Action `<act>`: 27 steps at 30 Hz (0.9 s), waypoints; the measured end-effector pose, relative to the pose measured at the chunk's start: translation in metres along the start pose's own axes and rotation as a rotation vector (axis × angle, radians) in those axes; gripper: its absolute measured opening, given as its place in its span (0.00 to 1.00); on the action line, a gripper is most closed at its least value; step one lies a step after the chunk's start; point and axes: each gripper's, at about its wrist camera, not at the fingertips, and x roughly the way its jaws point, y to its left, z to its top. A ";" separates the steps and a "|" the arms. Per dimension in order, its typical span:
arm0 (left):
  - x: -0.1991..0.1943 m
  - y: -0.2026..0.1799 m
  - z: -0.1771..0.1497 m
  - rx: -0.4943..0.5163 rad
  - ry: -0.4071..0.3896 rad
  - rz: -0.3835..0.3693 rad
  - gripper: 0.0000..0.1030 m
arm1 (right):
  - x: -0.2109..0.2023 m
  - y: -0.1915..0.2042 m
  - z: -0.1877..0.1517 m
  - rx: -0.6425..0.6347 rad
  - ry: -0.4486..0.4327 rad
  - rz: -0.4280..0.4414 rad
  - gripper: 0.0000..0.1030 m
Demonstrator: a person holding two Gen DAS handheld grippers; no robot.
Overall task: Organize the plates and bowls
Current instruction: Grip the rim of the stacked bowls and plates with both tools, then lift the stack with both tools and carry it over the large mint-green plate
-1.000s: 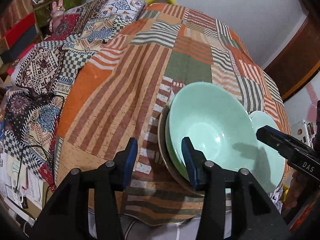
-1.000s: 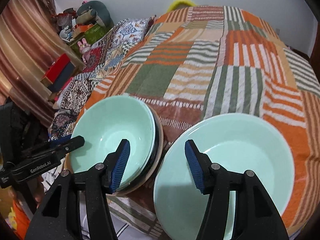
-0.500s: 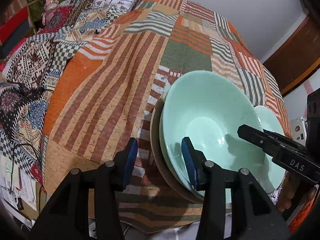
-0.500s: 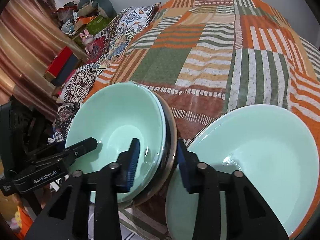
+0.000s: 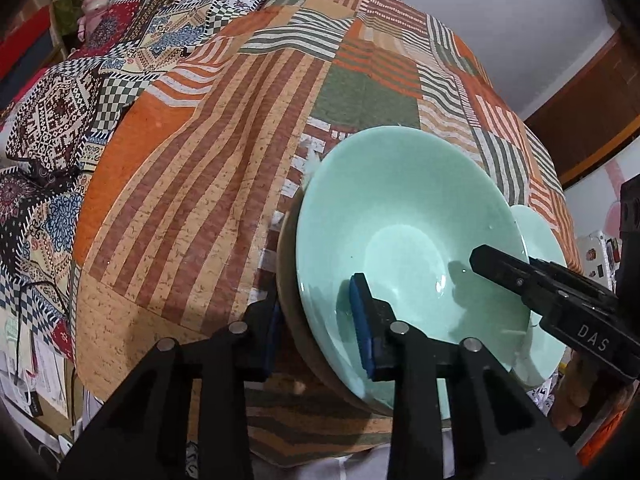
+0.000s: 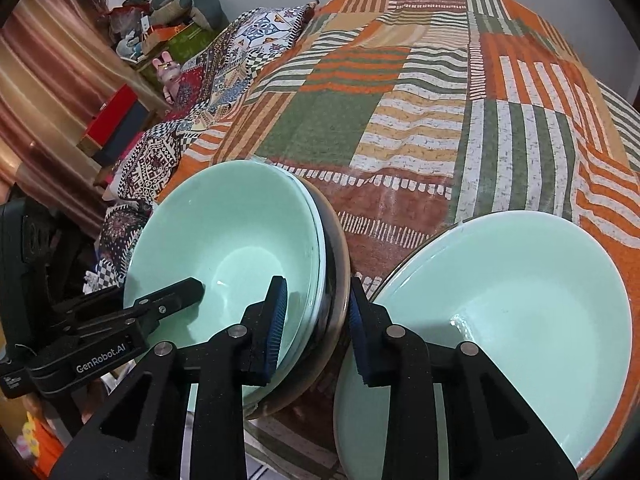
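A stack of mint-green bowls [image 5: 408,232] nested in a dark brown bowl [image 5: 289,264] stands at the near edge of the patchwork cloth. My left gripper [image 5: 316,330] straddles the stack's left rim and its jaws are closing, one pad outside the brown bowl, the other against the green inner wall. My right gripper [image 6: 316,330] is shut on the opposite rim of the stack [image 6: 240,240] in the same way. A mint-green plate [image 6: 520,300] lies just right of the stack, partly under the right gripper's outer finger.
A striped patchwork cloth [image 6: 420,120] covers the round table. A patterned blanket [image 5: 132,80] is heaped to the left, with boxes and a pink rabbit figure [image 6: 166,72] behind it. A dark wooden door [image 5: 592,92] is at the right. A hand [image 5: 576,396] holds the right gripper.
Both grippers came down over the stack's opposite rims. The right gripper's jaws narrowed onto the rim first, then the left gripper's. The plate has not moved.
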 end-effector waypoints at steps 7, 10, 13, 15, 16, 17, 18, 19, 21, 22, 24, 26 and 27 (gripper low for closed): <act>-0.004 -0.003 0.001 -0.016 0.001 0.007 0.31 | -0.001 -0.001 0.002 0.026 0.013 -0.005 0.26; -0.007 -0.005 0.001 -0.014 -0.001 0.019 0.31 | -0.004 0.002 0.001 0.023 0.011 -0.010 0.26; -0.011 -0.006 -0.001 -0.015 -0.004 0.021 0.31 | -0.008 0.003 0.000 0.021 0.008 -0.013 0.26; -0.015 -0.008 -0.002 -0.018 -0.009 0.021 0.31 | -0.009 0.003 0.000 0.028 0.008 -0.010 0.26; -0.017 -0.008 -0.002 -0.019 -0.013 0.021 0.31 | -0.010 0.003 -0.001 0.033 0.010 -0.007 0.26; -0.019 -0.009 -0.002 -0.019 -0.019 0.021 0.31 | -0.011 0.003 0.000 0.033 0.009 -0.007 0.26; -0.022 -0.010 -0.002 -0.020 -0.026 0.021 0.31 | -0.013 0.003 -0.001 0.034 0.007 -0.006 0.26; -0.024 -0.011 -0.002 -0.020 -0.032 0.022 0.31 | -0.014 0.003 -0.001 0.036 0.004 -0.004 0.26; -0.030 -0.014 -0.002 -0.018 -0.046 0.024 0.31 | -0.020 0.004 -0.002 0.036 -0.007 0.000 0.26; -0.033 -0.015 -0.002 -0.015 -0.054 0.026 0.31 | -0.022 0.005 -0.003 0.036 -0.014 0.001 0.26; -0.039 -0.018 -0.002 -0.009 -0.067 0.026 0.31 | -0.028 0.006 -0.003 0.034 -0.027 0.003 0.26; -0.046 -0.023 -0.002 0.000 -0.081 0.025 0.31 | -0.035 0.006 -0.003 0.035 -0.044 0.005 0.26; -0.049 -0.026 -0.002 0.007 -0.089 0.025 0.31 | -0.037 0.006 -0.003 0.036 -0.050 0.005 0.26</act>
